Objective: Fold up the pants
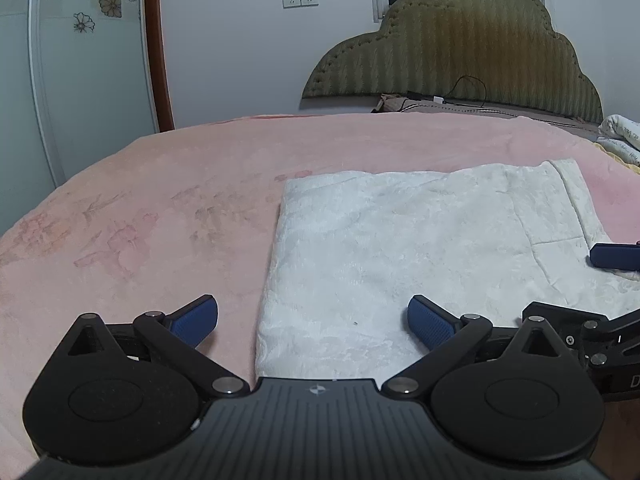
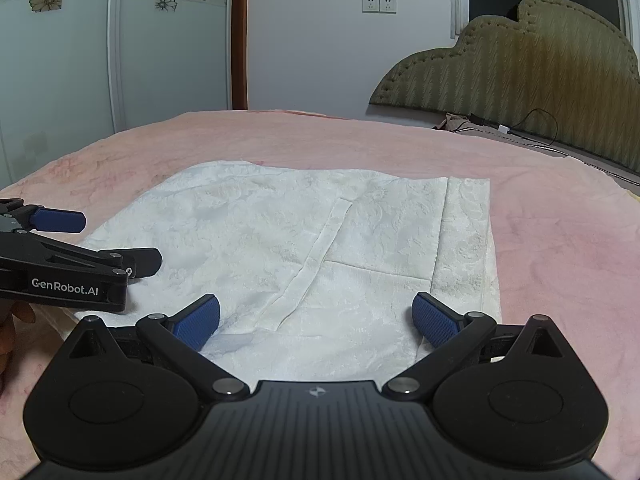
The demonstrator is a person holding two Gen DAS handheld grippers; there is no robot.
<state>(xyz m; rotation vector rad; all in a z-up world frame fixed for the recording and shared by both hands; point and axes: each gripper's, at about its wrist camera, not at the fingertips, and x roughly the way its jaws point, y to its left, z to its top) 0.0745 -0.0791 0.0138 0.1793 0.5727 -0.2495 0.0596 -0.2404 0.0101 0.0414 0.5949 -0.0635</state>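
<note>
The white pants lay flat in a folded rectangular stack on the pink blanket covering the bed. In the left wrist view, the left gripper had its jaws spread wide apart and held nothing; the near left edge of the pants ran between the two blue pads, with the pad at 3 o'clock over the fabric and the pad at 9 o'clock over bare blanket. The stack extended from the jaws toward 1 o'clock. In the right wrist view, the right gripper also had its jaws spread wide apart and empty; the near edge of the pants lay between and ahead of both pads, with a stitched seam strip running toward 12 o'clock. Whether either pad touched the fabric could not be told. The left gripper appeared in that view at 9 o'clock, above the left edge of the pants. An olive headboard stood at 2 o'clock against the wall.
</note>
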